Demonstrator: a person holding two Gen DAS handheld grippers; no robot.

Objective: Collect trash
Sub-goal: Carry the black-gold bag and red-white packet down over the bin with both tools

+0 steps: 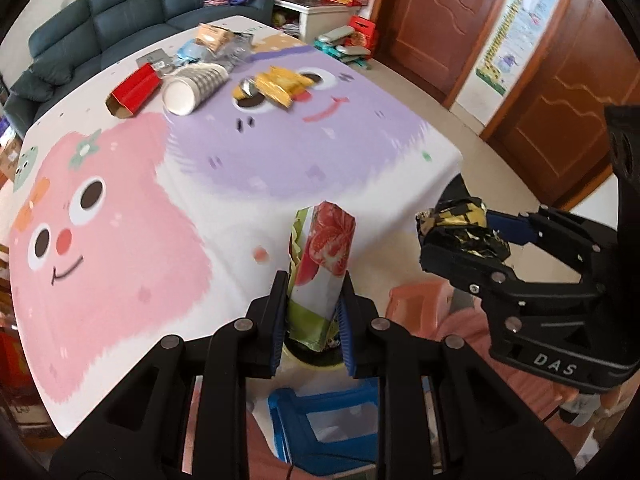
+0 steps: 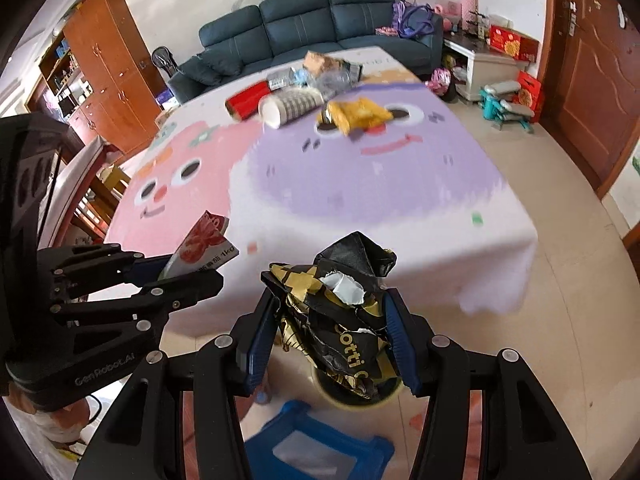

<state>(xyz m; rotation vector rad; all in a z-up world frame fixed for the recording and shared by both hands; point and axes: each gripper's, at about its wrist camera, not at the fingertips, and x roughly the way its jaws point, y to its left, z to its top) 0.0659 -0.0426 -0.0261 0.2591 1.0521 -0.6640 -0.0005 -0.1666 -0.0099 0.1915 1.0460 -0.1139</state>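
My left gripper (image 1: 314, 304) is shut on a white, red and green food bag (image 1: 324, 256), held upright past the table's near edge over a yellow-rimmed bin (image 1: 316, 360). The bag also shows in the right wrist view (image 2: 204, 246). My right gripper (image 2: 332, 332) is shut on a crumpled black and gold wrapper (image 2: 344, 312), held above the same bin (image 2: 360, 398). In the left wrist view the right gripper (image 1: 456, 236) and its wrapper (image 1: 464, 220) are at the right. More trash lies at the table's far end: a yellow wrapper (image 1: 280, 84), a stack of paper cups (image 1: 192, 88) and a red box (image 1: 134, 94).
The table (image 1: 120, 240) has a pink and purple cartoon cloth. A blue stool (image 1: 328, 424) and a pink stool (image 1: 420, 300) stand on the floor below the grippers. A dark sofa (image 2: 312, 24) is behind the table, wooden doors (image 1: 440, 20) at the right.
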